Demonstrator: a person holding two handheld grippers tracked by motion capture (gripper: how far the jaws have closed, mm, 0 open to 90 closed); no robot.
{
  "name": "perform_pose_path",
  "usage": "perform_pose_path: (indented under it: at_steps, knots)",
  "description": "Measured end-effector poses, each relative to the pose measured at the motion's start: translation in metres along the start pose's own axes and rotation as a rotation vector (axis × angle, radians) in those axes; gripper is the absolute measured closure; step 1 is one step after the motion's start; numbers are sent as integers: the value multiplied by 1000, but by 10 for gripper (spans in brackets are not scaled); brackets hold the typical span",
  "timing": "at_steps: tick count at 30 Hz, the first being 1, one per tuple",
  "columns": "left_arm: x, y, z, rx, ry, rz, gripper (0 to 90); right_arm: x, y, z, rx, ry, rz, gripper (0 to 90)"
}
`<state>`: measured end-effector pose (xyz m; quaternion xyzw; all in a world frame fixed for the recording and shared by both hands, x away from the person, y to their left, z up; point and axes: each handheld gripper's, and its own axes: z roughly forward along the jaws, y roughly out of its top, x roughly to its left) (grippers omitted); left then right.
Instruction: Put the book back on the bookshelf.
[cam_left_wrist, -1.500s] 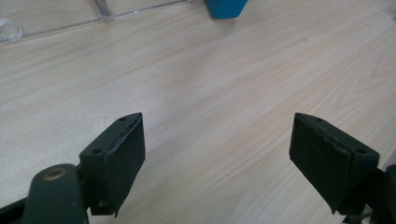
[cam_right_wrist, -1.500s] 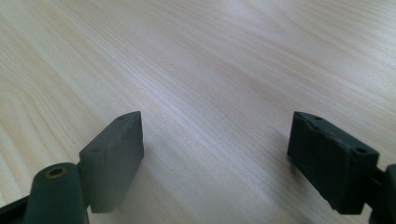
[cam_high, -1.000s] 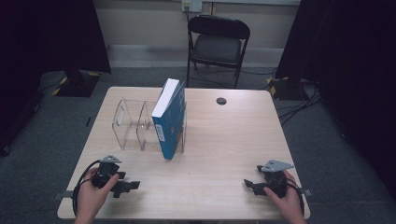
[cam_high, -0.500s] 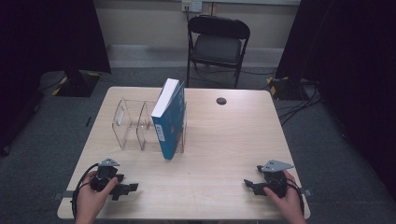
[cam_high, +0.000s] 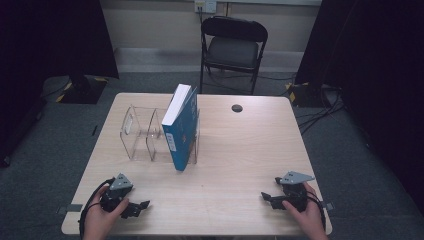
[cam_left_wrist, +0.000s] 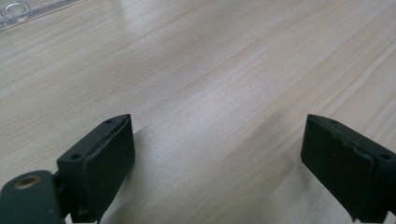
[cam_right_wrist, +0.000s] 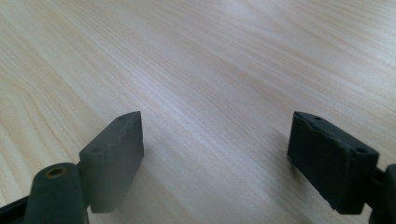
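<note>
While upright in its clear rack (cam_high: 137, 132), blue book (cam_high: 182, 131), spine up; both claws agape, empty.

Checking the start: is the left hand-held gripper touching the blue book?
Apart: high view shows bare table between the left hand-held gripper and the blue book.

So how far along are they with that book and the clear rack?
The blue book already stands in the rack's right-hand slot, leaning a little. Nothing is in hand: the left gripper, whose jaws have just been opening, and the right gripper both rest open near the table's front edge, apart from the book. Whatever remains hasn't begun.
</note>
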<state>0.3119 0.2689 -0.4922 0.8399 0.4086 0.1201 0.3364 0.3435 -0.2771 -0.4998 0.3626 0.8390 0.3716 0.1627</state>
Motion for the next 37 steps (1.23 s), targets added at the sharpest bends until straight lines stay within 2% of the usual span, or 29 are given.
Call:
perform_pose_path:
  at_steps: [2, 4, 6, 10, 13, 21, 37]
  knots:
    - [-2, 0, 1, 3, -2, 8, 77, 0, 0, 0, -1, 0, 0, 178]
    - [-3, -1, 4, 7, 10, 56, 37, 0, 0, 0, 0, 0, 0, 178]
    - [-4, -3, 6, -3, 19, 70, 0, 0, 0, 0, 1, -2, 0, 178]
    - [-4, -4, 7, -18, 23, 66, 0, 0, 0, 0, 0, 0, 0, 178]
    - [-2, -7, 9, -60, 19, 70, 0, 0, 0, 0, 0, 0, 0, 178]
    - [-1, -7, 9, -62, 17, 70, 0, 1, 0, 1, 9, 4, -15, 138]
    - [-1, -7, 9, -61, 20, 70, 0, 1, 0, 1, 10, 8, -14, 136]
